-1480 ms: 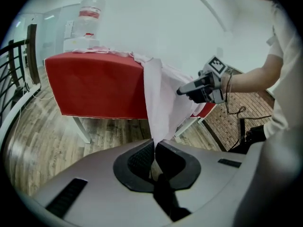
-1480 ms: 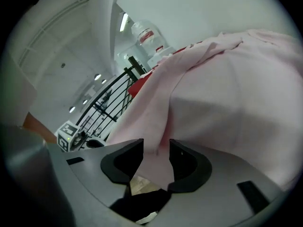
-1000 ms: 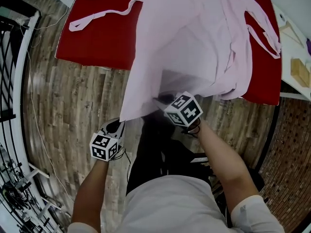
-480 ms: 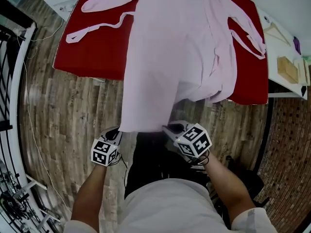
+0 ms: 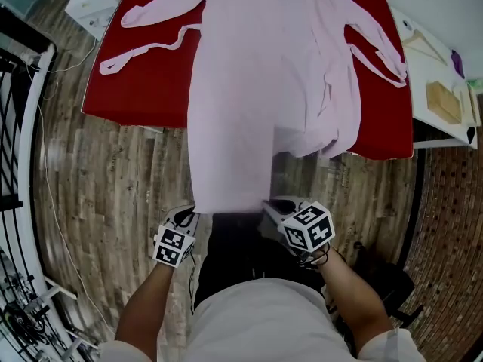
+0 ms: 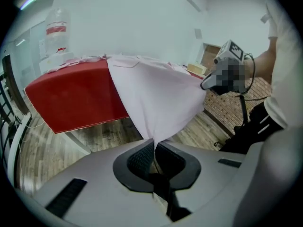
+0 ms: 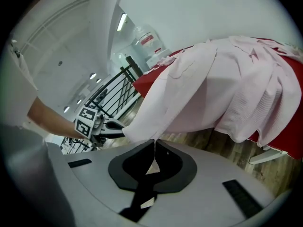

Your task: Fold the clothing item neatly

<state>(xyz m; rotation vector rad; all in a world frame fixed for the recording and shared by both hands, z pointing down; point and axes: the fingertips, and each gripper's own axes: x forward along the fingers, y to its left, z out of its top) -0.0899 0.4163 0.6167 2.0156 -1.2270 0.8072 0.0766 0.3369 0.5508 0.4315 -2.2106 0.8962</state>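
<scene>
Red table (image 5: pixel 143 81), pink robe (image 5: pixel 249 89) trailing off its near edge to my fingers.
Its long axis runs straight away from both fingertips; left gripper (image 5: pixel 186 217) and right gripper (image 5: pixel 269 205) each pinch a hem corner shut, neither nearer.

Wood-plank floor (image 5: pixel 113 179), red-topped table (image 5: pixel 143 81), black railing (image 5: pixel 10 127) at left, white side table (image 5: pixel 430 70) and brick-patterned flooring (image 5: pixel 453 225) at right

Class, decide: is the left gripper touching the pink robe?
Touching. The left gripper view shows the left gripper shut on the pink robe, with the robe's edge clamped between its jaws.
</scene>
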